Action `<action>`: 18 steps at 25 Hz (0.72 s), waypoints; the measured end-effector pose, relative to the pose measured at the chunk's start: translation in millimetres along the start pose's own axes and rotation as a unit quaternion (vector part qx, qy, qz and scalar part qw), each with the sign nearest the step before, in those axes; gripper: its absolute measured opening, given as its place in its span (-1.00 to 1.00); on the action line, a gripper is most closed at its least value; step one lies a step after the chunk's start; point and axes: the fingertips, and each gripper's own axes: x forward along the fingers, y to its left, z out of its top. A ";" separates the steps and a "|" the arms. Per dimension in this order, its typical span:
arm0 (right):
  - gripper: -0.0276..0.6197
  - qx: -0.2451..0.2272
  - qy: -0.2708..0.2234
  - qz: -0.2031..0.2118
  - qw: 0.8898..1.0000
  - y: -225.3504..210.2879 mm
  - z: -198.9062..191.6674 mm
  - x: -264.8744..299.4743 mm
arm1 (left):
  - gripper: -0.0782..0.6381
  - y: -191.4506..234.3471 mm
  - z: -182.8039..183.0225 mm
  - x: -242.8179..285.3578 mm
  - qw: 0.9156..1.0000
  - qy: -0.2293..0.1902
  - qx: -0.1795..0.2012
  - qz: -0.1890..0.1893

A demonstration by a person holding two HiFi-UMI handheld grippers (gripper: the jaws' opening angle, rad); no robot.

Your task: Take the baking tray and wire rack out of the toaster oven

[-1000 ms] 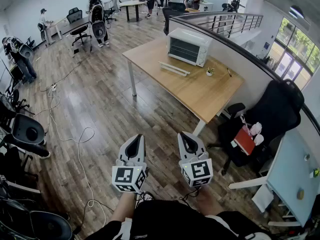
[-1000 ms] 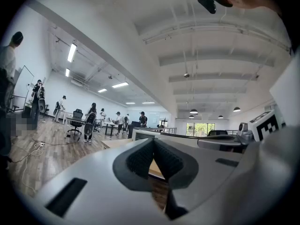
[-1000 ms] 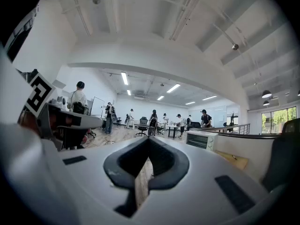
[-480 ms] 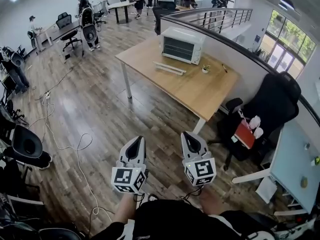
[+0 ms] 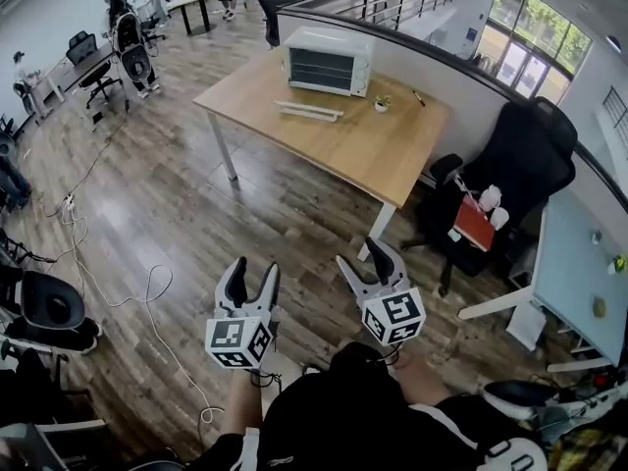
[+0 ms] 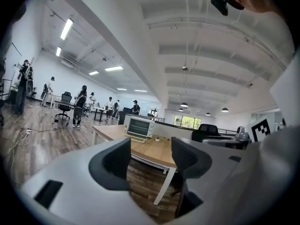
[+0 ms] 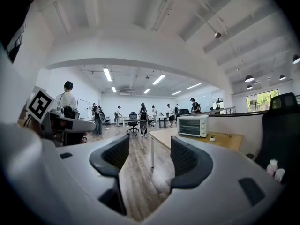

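Observation:
The white toaster oven (image 5: 329, 60) stands at the far end of a wooden table (image 5: 324, 145), well ahead of me. Its door is shut and I cannot make out what is inside. Both grippers hang low over the wooden floor, far short of the table. My left gripper (image 5: 252, 275) and right gripper (image 5: 363, 258) are opening, with nothing between their jaws. In the left gripper view the toaster oven (image 6: 139, 126) shows far off above the left gripper (image 6: 150, 161). The right gripper view also has the toaster oven (image 7: 193, 125) far off, beyond the right gripper (image 7: 150, 156).
A long white strip (image 5: 309, 112), a small potted plant (image 5: 381, 104) and a pen (image 5: 419, 97) lie on the table. A black office chair (image 5: 525, 175) and a red item (image 5: 474, 226) are at the table's right. Cables (image 5: 147, 292) trail on the floor at left.
Both grippers' jaws were shut in the earlier frames and now stand apart. The grippers have dropped lower, and the table has slid left in the head view.

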 end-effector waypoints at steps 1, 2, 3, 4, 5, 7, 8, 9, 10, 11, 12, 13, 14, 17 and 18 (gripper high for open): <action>-0.06 0.000 0.004 -0.004 1.000 -2.1 -1.3 2.1 | -0.07 5.0 -0.4 1.6 1.000 0.001 -0.003 -0.001; -0.04 0.001 0.007 -0.008 1.000 -4.8 -1.7 4.4 | -0.07 9.1 -0.2 4.3 1.000 0.002 -0.006 -0.002; -0.03 0.002 0.009 -0.013 1.000 -8.5 -1.7 7.2 | -0.07 12.1 0.1 8.5 1.000 0.002 -0.009 -0.004; -0.03 0.003 0.010 -0.017 1.000 -12.9 -1.6 10.7 | -0.07 14.2 0.4 14.2 1.000 0.003 -0.012 -0.007; -0.02 0.003 0.012 -0.020 1.000 -17.7 -1.9 14.9 | -0.07 15.5 0.2 20.8 1.000 0.005 -0.015 -0.009; -0.01 0.003 0.017 -0.026 1.000 -28.1 -4.6 25.3 | -0.07 17.8 -2.4 35.5 1.000 0.006 -0.026 -0.017; -0.01 0.005 0.018 -0.028 0.999 -33.6 -6.4 31.6 | -0.07 19.4 -4.1 43.7 0.999 0.006 -0.033 -0.022; -0.01 0.006 0.018 -0.030 0.999 -39.3 -7.8 38.7 | -0.07 21.8 -5.5 52.6 0.999 0.006 -0.038 -0.026; -0.01 0.006 0.018 -0.031 0.999 -45.0 -8.4 46.5 | -0.07 25.0 -6.3 62.4 0.999 0.006 -0.041 -0.028; -0.01 0.003 0.017 -0.032 0.999 -50.9 -8.3 54.9 | -0.07 28.9 -6.3 73.1 0.999 0.006 -0.039 -0.028; -0.01 0.000 0.017 -0.032 0.999 -57.4 -7.6 64.0 | -0.07 33.2 -5.5 84.5 0.999 0.006 -0.037 -0.027; -0.01 -0.001 0.017 -0.034 0.999 -64.7 -6.5 73.4 | -0.07 37.4 -4.4 96.4 0.999 0.006 -0.035 -0.027; 0.00 0.002 0.016 -0.037 0.999 -72.6 -5.3 83.3 | -0.07 41.3 -2.9 108.4 0.999 0.007 -0.034 -0.027; -0.01 0.007 0.015 -0.039 0.999 -100.1 -1.3 117.3 | -0.07 50.4 1.9 146.6 0.999 0.012 -0.032 -0.033; -0.02 0.004 0.017 -0.037 0.999 -110.5 0.4 130.9 | -0.07 53.9 4.4 160.3 0.999 0.012 -0.032 -0.033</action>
